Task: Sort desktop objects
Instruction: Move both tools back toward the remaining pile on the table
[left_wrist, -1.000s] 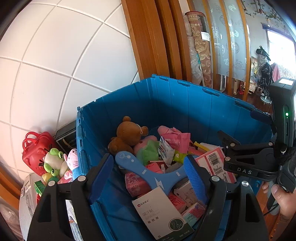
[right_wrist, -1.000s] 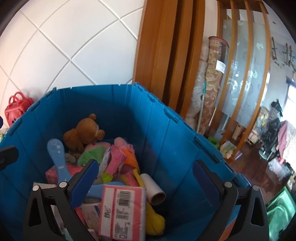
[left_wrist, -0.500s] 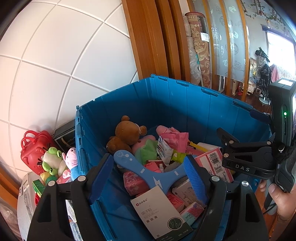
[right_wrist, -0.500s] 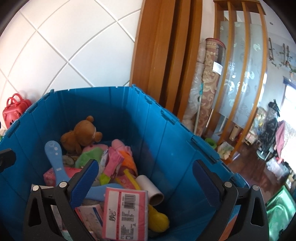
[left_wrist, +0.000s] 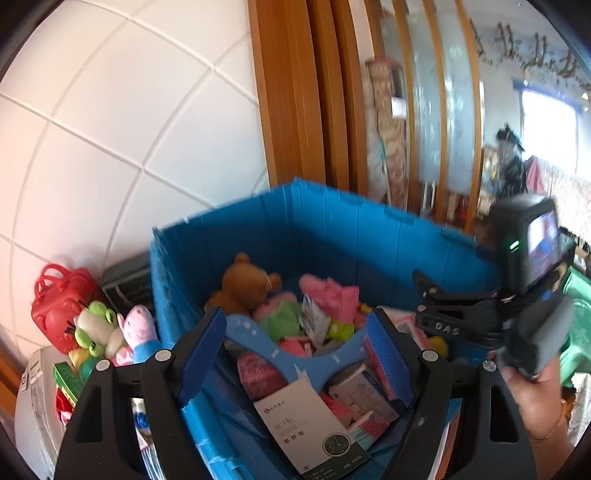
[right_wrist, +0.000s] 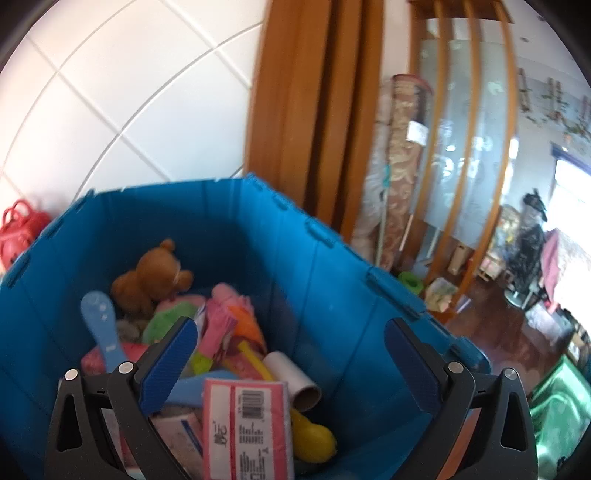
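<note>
Right now we hold both grippers above the blue crate (left_wrist: 332, 236), the left gripper (left_wrist: 295, 354) and the right gripper (right_wrist: 291, 365) each with jaws spread wide and gripping nothing. Inside the crate we see a brown teddy bear (left_wrist: 243, 282) near the far wall, a blue Y-shaped plastic piece (left_wrist: 295, 350) lying across pink packets, and a white booklet (left_wrist: 306, 424) nearest us. Outside its left wall sit a green frog plush (left_wrist: 94, 325) and a red toy case (left_wrist: 59, 306).

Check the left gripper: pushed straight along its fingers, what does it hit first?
Likely the blue Y-shaped plastic piece lying on the pile in the blue crate; it sits directly between the open left gripper fingers. Depth is unclear, so the white booklet below could come first.
</note>
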